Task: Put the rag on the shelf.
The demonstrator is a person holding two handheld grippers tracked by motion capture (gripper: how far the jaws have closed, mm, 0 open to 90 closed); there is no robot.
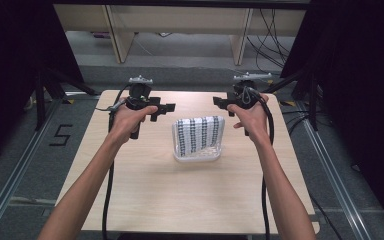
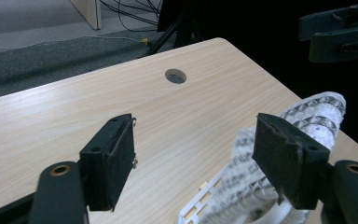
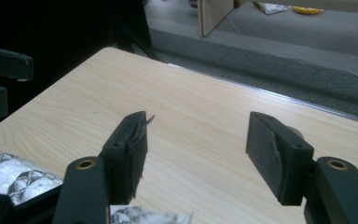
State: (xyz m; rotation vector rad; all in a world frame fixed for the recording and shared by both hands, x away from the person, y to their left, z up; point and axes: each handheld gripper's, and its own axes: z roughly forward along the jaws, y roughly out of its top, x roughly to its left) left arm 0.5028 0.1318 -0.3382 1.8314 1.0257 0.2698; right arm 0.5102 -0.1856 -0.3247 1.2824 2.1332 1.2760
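Patterned cloth (image 1: 198,132), white with dark bands, sits draped in a white basket (image 1: 198,157) at the middle of the wooden table (image 1: 190,200), between the two grippers and a little nearer than both. How the cloth is folded and what lies under it in the basket cannot be made out; in the left gripper view the cloth (image 2: 307,116) is blurred and partly covered by one jaw, and the basket rim (image 2: 200,200) is cut off at the bottom edge. In the right gripper view a corner of cloth (image 3: 14,175) shows low at the left, mostly behind a jaw.

Left gripper (image 1: 166,109) hovers far left of the basket, jaws wide apart with nothing between them. Right gripper (image 1: 219,102) hovers far right, jaws also wide and empty. Neither touches the cloth.

A round hole (image 2: 175,75) pierces the tabletop toward its far edge. Beyond the table lie grey floor, cables and wooden furniture legs.
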